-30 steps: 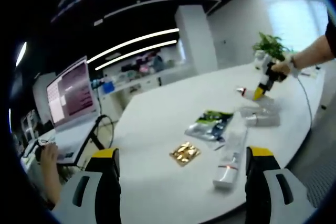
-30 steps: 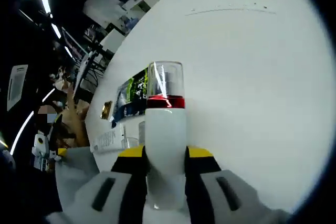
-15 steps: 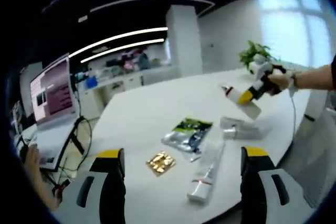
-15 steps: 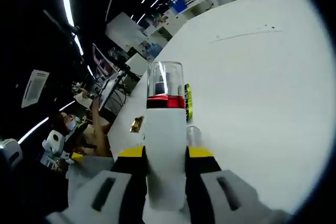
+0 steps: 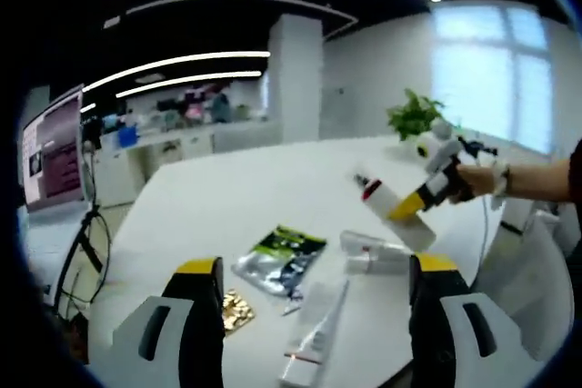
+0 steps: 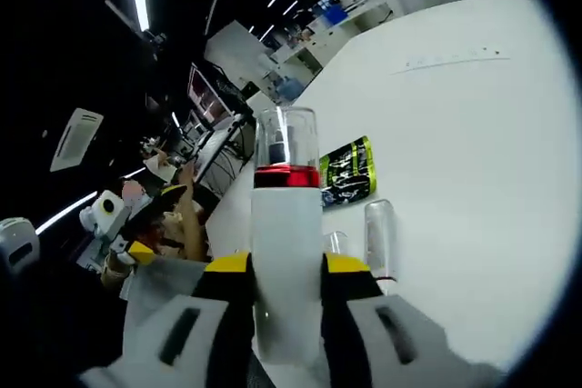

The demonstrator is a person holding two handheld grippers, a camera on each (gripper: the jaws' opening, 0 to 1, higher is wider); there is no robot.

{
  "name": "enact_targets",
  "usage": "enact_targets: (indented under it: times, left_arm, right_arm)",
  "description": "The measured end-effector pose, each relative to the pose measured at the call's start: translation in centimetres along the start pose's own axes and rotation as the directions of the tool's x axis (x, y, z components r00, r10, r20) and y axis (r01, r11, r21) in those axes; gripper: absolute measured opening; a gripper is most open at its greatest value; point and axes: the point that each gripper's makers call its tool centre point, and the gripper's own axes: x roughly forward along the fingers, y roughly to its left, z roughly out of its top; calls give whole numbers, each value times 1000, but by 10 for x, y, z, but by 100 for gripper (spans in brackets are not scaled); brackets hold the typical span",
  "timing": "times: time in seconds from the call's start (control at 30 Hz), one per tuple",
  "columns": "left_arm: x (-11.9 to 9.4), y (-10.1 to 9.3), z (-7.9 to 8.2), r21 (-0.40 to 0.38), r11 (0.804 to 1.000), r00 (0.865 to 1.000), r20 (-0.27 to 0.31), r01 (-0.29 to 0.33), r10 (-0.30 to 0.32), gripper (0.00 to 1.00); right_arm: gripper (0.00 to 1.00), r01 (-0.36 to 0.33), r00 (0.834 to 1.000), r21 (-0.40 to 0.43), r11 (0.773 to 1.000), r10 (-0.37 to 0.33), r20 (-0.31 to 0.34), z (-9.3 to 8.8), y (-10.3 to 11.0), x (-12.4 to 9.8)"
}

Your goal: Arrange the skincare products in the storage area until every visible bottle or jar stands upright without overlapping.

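You are clamping the right claw on one white bottle, held tilted above the bench, long axis running along the jaws. The left claw is hovering with jaws apart, gripping nothing. One clear bottle and one white tube are lying flat just ahead of it, beside two sachets.

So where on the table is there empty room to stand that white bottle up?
The white bottle is clamped in the right tool. The table is bare across its far side, beyond the green packet. It's crowded nearer: clear bottle, white tube and gold packet lie close together.
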Motion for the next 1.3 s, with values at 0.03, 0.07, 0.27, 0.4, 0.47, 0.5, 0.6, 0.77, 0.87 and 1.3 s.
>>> enact_targets:
  times: [0.03,0.07,0.27,0.4,0.47,0.5,0.6,0.77,0.87,1.3]
  left_arm:
    - [3,-3,1,-5,1000,1000,1,12,-12,78]
    - [7,-6,3,-14,999,999,0,32,-32,76]
    - [21,-23,3,-46,992,993,-29,115,-117,70]
    - [32,-39,16,-57,979,981,3,194,-194,65]
    - [38,-43,19,-92,970,974,10,224,-224,64]
    - [40,-43,19,-90,971,975,8,223,-224,64]
    - [49,-43,19,-41,978,979,-1,202,-203,63]
    - [62,-54,16,-147,947,957,-16,286,-291,61]
    - [63,-67,23,-188,919,937,21,347,-350,60]
    - [87,-90,35,-308,829,883,117,467,-454,53]
  right_arm:
    - [26,-3,1000,-7,1000,3,6,0,2,0]
    - [26,-8,1000,-10,1000,8,8,-1,4,-1]
    - [26,-56,998,-17,998,56,24,-4,20,-3]
    - [26,-91,995,-22,996,91,31,-7,30,-3]
    - [26,-100,994,-28,995,101,36,-9,34,-3]
    - [26,-98,994,-31,995,99,41,-9,35,-3]
    - [27,-108,992,-32,994,110,55,-9,39,-4]
    - [27,-135,987,-21,991,136,85,-10,48,-6]
    - [27,-153,984,-19,988,154,88,-12,53,-7]
    - [27,-203,973,-44,978,207,99,-20,79,-7]
